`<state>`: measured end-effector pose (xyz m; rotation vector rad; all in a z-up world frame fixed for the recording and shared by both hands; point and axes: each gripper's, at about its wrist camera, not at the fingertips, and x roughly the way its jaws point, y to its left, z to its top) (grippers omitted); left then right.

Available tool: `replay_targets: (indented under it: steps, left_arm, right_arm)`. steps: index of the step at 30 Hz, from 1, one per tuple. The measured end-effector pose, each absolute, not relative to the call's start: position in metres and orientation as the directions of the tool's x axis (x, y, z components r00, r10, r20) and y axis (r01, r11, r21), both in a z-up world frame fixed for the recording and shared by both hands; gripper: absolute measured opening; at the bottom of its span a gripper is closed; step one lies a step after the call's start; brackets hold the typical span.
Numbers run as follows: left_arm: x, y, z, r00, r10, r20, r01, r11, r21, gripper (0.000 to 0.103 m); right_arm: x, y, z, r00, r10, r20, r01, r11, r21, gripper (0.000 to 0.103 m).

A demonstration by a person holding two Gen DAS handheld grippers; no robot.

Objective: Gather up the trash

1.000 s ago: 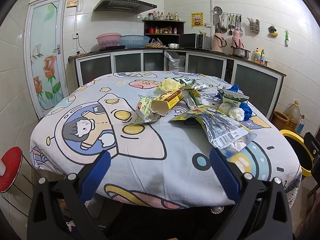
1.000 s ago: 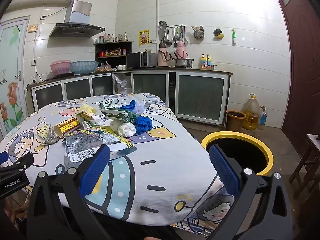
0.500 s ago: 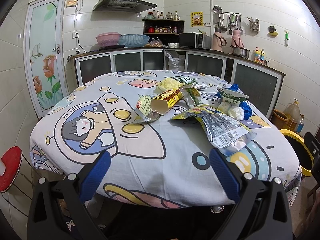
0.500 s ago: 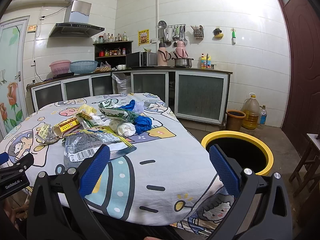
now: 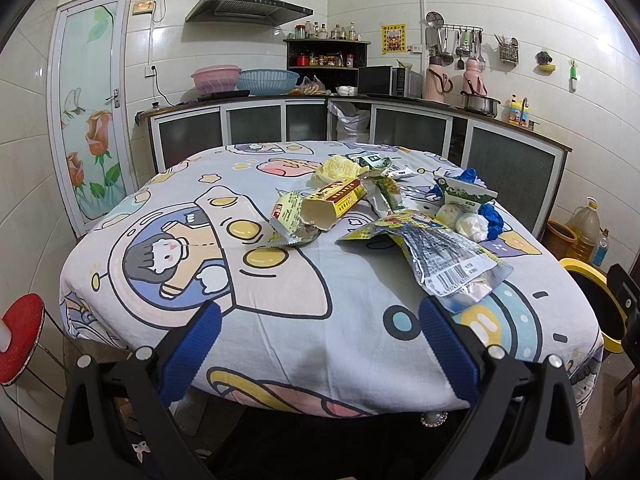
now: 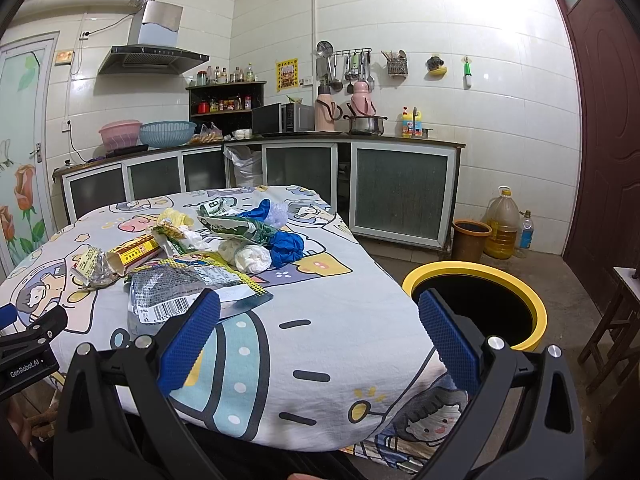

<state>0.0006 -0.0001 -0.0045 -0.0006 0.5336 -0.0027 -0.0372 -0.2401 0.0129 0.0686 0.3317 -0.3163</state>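
I have two hand-held grippers up at the near edge of the round table [image 5: 168, 200], which is draped in a cartoon-print cloth. The left hand-held gripper [image 5: 318, 312] has its blue-padded jaws spread wide with nothing between them; the right hand-held gripper [image 6: 318, 312] is likewise spread and empty.

The trash lies in one loose pile on the far right part of the table. I count one silver foil bag with a barcode [image 5: 448, 260] nearest my left gripper, one yellow rectangular carton with an open end [image 5: 332, 202], one small yellow-green crinkled wrapper [image 5: 288, 216] touching the carton, one green-and-white pouch [image 5: 464, 196], two white crumpled wads [image 5: 464, 220] side by side, one blue crumpled plastic bag [image 6: 286, 248] against the wads, and one pale yellow leafy lump [image 5: 336, 168] at the back.

One round yellow-rimmed black bin [image 6: 480, 308] stands on the floor just beside the table, on my right.
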Motion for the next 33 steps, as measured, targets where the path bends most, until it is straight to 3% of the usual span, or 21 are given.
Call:
replay_targets:
  steps: [33]
  left_arm:
    - [0.0005,-0.0015,-0.0038,0.861,-0.002,-0.509,0.002,1.000,0.000,0.095]
  right_arm:
    - [-0.0369,-0.2409,0.0139,0.896,-0.296,-0.331,0.319,0.948,0.015,0.096]
